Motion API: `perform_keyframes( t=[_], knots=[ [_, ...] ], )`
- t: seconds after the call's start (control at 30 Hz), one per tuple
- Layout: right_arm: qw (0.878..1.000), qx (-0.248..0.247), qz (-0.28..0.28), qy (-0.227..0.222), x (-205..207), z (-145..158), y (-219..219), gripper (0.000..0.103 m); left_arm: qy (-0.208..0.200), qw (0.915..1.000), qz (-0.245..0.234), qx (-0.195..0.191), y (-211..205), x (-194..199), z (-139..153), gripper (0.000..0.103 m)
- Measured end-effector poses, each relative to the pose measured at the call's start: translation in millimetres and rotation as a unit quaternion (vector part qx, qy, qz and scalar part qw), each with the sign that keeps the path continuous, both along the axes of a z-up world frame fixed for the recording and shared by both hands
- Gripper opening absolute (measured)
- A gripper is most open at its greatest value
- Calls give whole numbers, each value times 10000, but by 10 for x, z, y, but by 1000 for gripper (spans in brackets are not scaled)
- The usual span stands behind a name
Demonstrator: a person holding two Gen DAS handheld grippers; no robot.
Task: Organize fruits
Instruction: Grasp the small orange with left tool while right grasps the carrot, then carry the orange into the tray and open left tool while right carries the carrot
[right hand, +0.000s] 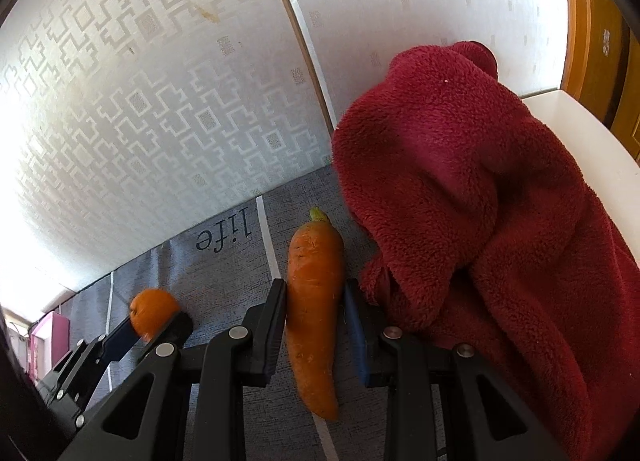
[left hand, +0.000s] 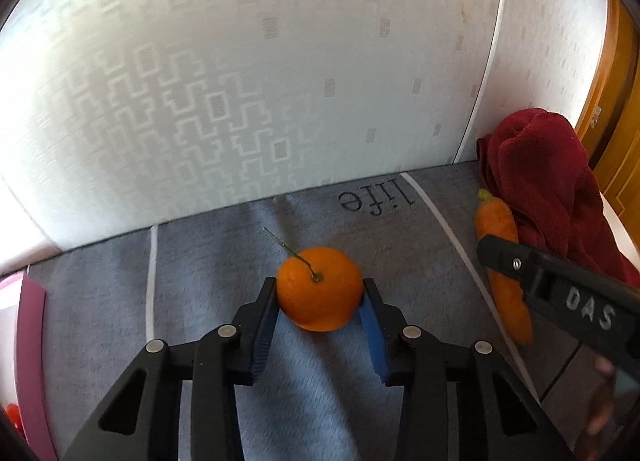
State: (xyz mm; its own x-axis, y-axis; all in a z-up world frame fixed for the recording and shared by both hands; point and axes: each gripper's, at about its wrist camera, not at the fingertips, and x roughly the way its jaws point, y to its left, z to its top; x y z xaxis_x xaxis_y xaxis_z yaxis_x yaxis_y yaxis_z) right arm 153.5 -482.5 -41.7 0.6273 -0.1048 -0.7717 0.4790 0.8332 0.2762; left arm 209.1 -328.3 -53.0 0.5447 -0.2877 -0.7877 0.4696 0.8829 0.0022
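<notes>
An orange with a thin green stalk lies on the grey mat. My left gripper is shut on it, one pad against each side. The right wrist view shows the same orange at the lower left, held in the left gripper. A carrot lies on the mat with its green top toward the wall. My right gripper is shut on its thick upper half. In the left wrist view the carrot lies at the right, partly hidden behind a black finger of the right gripper.
A crumpled dark red fleece cloth lies right beside the carrot, touching the right gripper's outer side. The patterned wall stands just behind the mat. A pink box sits at the far left. A white ledge and wooden door are at right.
</notes>
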Motion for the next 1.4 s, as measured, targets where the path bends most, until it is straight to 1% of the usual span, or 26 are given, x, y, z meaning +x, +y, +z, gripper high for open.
perform_keyframes(
  t=[0.2, 0.27, 0.4, 0.47, 0.6, 0.73, 0.83, 0.87, 0.97, 1.1, 1.3, 1.4],
  knots=[
    [10000, -63, 29, 8, 15, 4, 149, 29, 148, 9996, 165, -176, 327, -148, 27, 40],
    [9999, -94, 101, 22, 27, 8, 230, 29, 165, 9994, 209, -221, 443, -238, 46, 40],
    [9997, 22, 239, -4, 45, 2, 406, 29, 198, 9987, 380, -280, 758, -320, 66, 40],
    [9994, -38, 336, -16, 52, 23, 508, 29, 197, 9983, 445, -314, 858, -360, 86, 40],
    [9986, -125, 509, -87, 62, 77, 720, 29, 88, 9980, 504, -362, 1045, -517, 233, 40],
    [9976, -194, 646, -133, 85, 113, 899, 28, 66, 9967, 628, -517, 1359, -626, 387, 40],
    [9969, -189, 755, -146, 110, 118, 1056, 28, -14, 9961, 688, -550, 1573, -715, 481, 40],
    [9965, -206, 802, -144, 115, 120, 1106, 28, -55, 9961, 699, -536, 1560, -714, 482, 40],
    [9952, -285, 928, -153, 109, 139, 1219, 28, -149, 9955, 743, -569, 1711, -775, 560, 40],
    [9931, -379, 1092, -222, 84, 198, 1419, 28, -165, 9933, 892, -715, 1926, -837, 638, 40],
    [9899, -465, 1309, -285, 106, 221, 1724, 28, -294, 9915, 1062, -696, 2212, -971, 710, 40],
    [9888, -486, 1387, -266, 103, 204, 1768, 28, -329, 9902, 1145, -732, 2328, -1025, 717, 40]
  ],
)
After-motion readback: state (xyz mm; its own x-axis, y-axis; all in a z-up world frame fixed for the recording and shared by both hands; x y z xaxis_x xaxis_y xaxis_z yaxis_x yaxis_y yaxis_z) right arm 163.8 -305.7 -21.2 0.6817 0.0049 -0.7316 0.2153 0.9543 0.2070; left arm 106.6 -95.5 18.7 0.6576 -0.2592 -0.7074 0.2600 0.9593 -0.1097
